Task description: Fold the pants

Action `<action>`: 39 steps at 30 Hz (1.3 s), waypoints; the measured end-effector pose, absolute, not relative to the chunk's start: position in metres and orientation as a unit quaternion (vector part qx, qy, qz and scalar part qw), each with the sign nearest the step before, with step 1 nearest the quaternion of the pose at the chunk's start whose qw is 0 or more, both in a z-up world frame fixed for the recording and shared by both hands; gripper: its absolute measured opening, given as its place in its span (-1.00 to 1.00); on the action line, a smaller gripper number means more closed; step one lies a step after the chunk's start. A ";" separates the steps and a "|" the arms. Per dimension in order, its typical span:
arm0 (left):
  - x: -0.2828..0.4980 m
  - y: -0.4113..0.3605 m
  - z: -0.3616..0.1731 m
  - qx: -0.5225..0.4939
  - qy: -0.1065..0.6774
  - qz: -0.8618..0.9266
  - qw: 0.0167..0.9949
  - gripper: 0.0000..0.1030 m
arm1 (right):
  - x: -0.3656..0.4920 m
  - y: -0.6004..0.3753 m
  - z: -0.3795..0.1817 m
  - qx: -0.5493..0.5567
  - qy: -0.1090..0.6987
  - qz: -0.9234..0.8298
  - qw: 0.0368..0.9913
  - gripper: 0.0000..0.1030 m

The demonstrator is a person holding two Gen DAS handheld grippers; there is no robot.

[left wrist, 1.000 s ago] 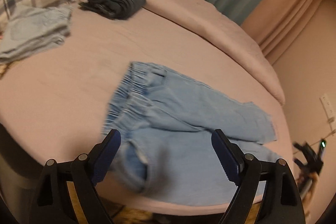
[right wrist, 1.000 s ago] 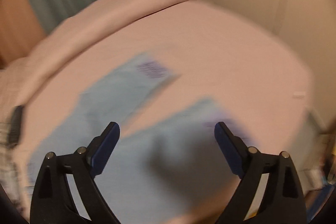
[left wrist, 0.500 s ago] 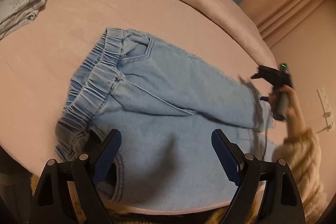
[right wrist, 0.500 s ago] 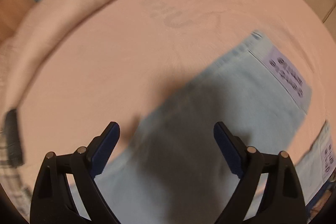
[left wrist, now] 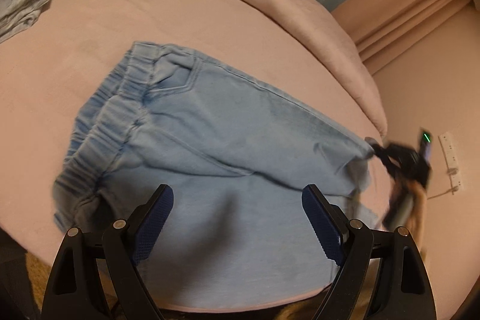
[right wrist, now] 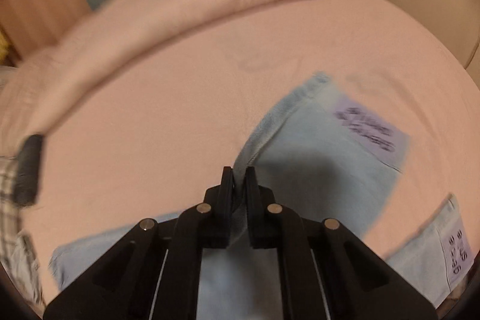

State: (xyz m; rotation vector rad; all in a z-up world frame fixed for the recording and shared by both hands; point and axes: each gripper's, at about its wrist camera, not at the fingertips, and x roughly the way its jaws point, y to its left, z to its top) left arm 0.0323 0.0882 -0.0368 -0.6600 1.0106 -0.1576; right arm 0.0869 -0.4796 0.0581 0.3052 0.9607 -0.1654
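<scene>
The right gripper (right wrist: 239,174) is clamped on the edge of the light-blue denim pants (left wrist: 228,140), ready to fold; the left gripper (left wrist: 237,218) hangs apart above them.

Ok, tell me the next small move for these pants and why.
Probably bring the left tool down and close it on the waistband. The right tool is already shut on the far leg's edge, while the left hangs open over the light blue pants, gripping nothing.
</scene>
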 end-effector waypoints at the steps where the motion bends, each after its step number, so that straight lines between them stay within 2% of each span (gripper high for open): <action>1: 0.034 0.087 -0.036 -0.313 0.475 -0.077 0.819 0.70 | 0.060 -0.486 0.068 0.163 0.438 -0.070 0.881 -0.86; 4: 0.042 0.085 -0.030 -0.334 0.465 -0.091 0.815 0.70 | -0.006 -0.492 0.072 0.189 0.408 -0.057 0.892 -0.87; 7: 0.054 0.083 -0.029 -0.351 0.469 -0.096 0.805 0.70 | -0.059 -0.490 0.046 0.199 0.424 -0.065 0.881 -0.88; 12: 0.093 0.071 -0.036 -0.354 0.490 -0.101 0.790 0.70 | -0.061 -0.490 -0.016 0.195 0.487 -0.078 0.847 -0.89; 18: 0.134 0.054 -0.051 -0.357 0.496 -0.103 0.785 0.70 | -0.051 -0.493 -0.013 0.191 0.482 -0.074 0.852 -0.92; 22: 0.162 0.049 -0.078 -0.352 0.536 -0.080 0.763 0.68 | -0.056 -0.493 -0.017 0.195 0.480 -0.067 0.852 -0.92; 23: 0.165 0.051 -0.086 -0.359 0.539 -0.065 0.759 0.61 | -0.065 -0.500 -0.017 0.197 0.480 -0.066 0.852 -0.92; 25: 0.165 0.057 -0.097 -0.380 0.539 -0.039 0.751 0.00 | -0.068 -0.502 -0.016 0.195 0.479 -0.064 0.853 -0.92; 26: 0.163 0.058 -0.100 -0.385 0.538 -0.038 0.749 -0.61 | -0.068 -0.500 -0.019 0.195 0.479 -0.063 0.853 -0.91; 27: 0.160 0.059 -0.101 -0.392 0.540 -0.049 0.743 -0.96 | -0.068 -0.500 -0.019 0.196 0.480 -0.062 0.853 -0.91; 31: 0.126 0.065 -0.075 -0.381 0.512 -0.052 0.768 -0.97 | -0.069 -0.505 -0.016 0.193 0.484 -0.062 0.851 -0.90; 36: 0.056 0.064 -0.006 -0.358 0.443 -0.122 0.813 -0.97 | -0.072 -0.507 0.017 0.175 0.455 -0.059 0.871 -0.90; 39: 0.013 0.066 0.001 -0.338 0.436 -0.151 0.820 -0.97 | -0.085 -0.515 0.041 0.176 0.428 -0.056 0.885 -0.89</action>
